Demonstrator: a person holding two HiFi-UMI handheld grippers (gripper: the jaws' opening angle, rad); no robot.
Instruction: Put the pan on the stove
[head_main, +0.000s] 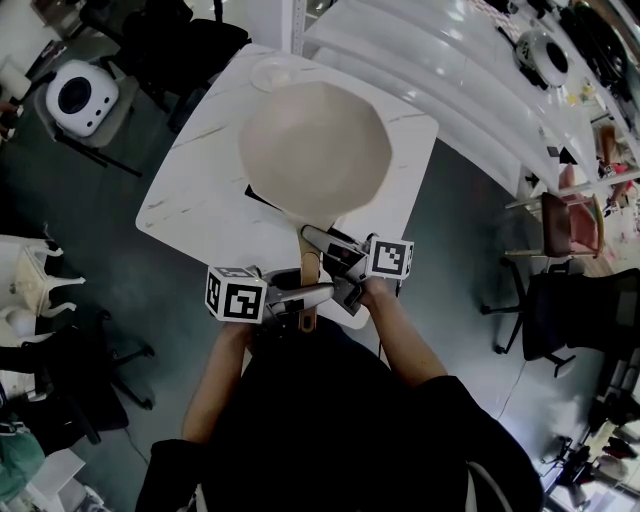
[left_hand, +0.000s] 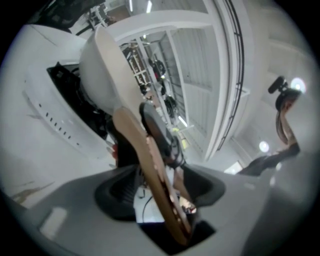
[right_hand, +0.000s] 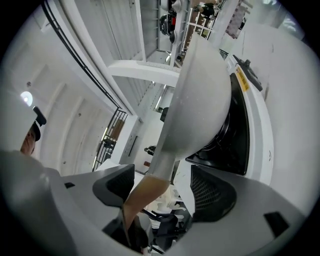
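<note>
The left gripper (head_main: 322, 292) and right gripper (head_main: 312, 238) are held level, jaws parted round a wooden handle (head_main: 309, 272). The pan (head_main: 315, 150) is round, smooth, cream.

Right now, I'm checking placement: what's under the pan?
The black stove sits under the pan, on the table; only part shows. The rest is covered by the pan.

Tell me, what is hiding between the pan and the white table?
The stove sits between the pan and the table. The right gripper view shows its black top under the pan.
</note>
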